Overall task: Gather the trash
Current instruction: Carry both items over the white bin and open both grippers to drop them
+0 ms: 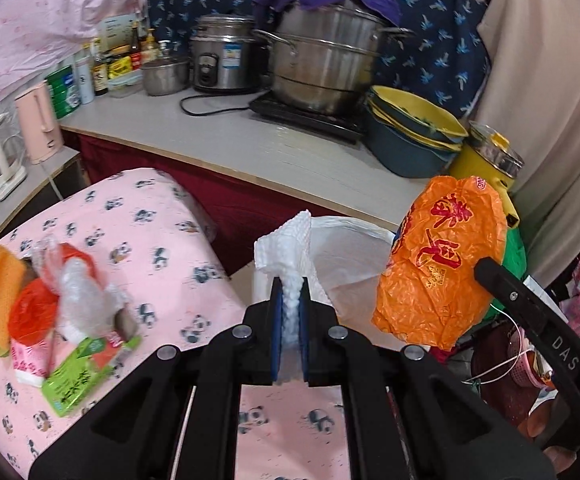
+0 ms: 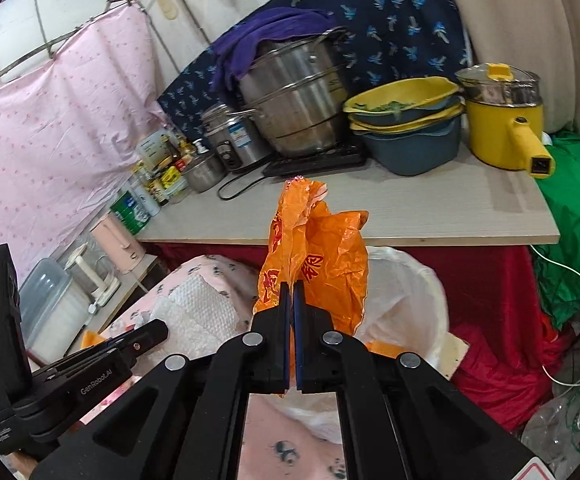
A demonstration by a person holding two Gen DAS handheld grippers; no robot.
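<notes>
White paper towel (image 1: 290,264) clamped in left tool (image 1: 289,292) | orange plastic bag (image 2: 314,256) clamped in right tool (image 2: 292,292)

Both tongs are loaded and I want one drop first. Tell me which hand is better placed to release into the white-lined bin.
Right, probably. The right tongs hold the orange plastic bag directly in front of the white bin liner. The left tongs, shut on the white paper towel, sit off to the liner's left side.
</notes>
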